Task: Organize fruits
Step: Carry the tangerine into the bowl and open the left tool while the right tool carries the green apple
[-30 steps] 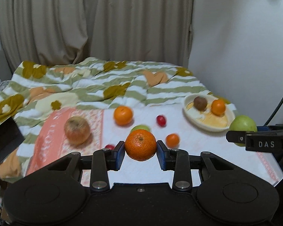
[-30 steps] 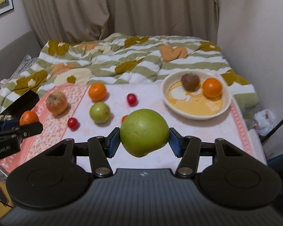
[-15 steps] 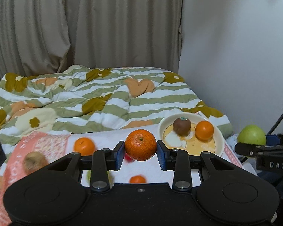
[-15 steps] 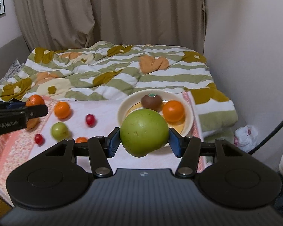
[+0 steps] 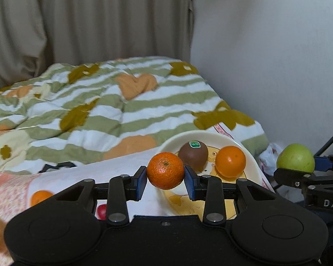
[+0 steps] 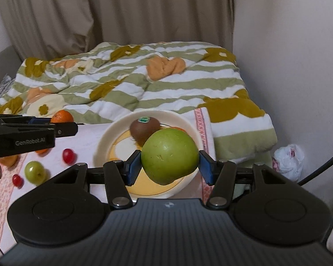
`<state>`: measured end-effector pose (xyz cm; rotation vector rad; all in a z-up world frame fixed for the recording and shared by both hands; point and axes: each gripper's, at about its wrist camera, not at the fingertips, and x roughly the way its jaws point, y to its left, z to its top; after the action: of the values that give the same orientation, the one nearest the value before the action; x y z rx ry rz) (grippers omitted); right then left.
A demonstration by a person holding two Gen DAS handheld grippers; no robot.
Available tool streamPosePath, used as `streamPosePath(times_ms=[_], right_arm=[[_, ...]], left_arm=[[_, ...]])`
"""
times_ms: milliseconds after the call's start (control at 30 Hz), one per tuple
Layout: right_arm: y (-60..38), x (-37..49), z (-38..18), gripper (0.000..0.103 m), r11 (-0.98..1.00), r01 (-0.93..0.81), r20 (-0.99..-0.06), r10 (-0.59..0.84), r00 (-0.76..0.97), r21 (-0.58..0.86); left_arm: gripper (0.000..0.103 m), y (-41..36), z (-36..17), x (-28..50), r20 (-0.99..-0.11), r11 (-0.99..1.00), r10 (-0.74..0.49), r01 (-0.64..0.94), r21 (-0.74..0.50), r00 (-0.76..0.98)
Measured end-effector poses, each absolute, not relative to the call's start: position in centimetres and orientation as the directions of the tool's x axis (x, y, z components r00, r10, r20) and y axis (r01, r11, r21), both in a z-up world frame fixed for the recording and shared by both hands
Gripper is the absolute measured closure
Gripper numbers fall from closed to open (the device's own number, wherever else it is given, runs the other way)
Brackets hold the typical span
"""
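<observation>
Fruits both carried rightward since a second ago: mandarin [image 5: 165, 170] pinched in left fingers [image 5: 142, 180], green apple [image 6: 169, 155] pinched in right fingers [image 6: 133, 169], now above plate [image 6: 104, 140]. Likely ready to lower and release.

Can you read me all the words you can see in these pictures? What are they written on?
"GenRobot.AI": white letters on the side of the left claw, seen from the right camera.
"DAS": white letters on the side of the right claw, cut off at the picture's edge, so the word may go on.
Sticker on the kiwi: green and white, print too small to read.
</observation>
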<state>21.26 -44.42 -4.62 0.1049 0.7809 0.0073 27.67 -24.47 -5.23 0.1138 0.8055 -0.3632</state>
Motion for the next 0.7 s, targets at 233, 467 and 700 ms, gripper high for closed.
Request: streamPosePath(times_ms=[233, 467, 700], right_arm=[[-45.7, 22.9, -6.3, 0.033, 0.987, 0.108, -0.734, 0.012, 0.679, 0.117], [-46.8, 24.0, -7.8, 0.033, 0.977, 0.166, -0.759, -0.009, 0.651, 0.13], [-47.6, 23.9, -7.7, 0.033, 0.972, 0.196, -0.76, -0.029, 0.649, 0.13]], left_arm=[[0.063, -27.2, -8.9, 31.5, -0.791, 0.899, -0.285, 0.437, -0.025, 0.541], [0.063, -28.6, -12.1, 33.1, -0.839, 0.873, -0.261, 0.487, 0.005, 0.478], [0.01, -28.2, -11.2, 32.2, -0.799, 0.861, -0.298, 0.508, 0.01, 0.522]])
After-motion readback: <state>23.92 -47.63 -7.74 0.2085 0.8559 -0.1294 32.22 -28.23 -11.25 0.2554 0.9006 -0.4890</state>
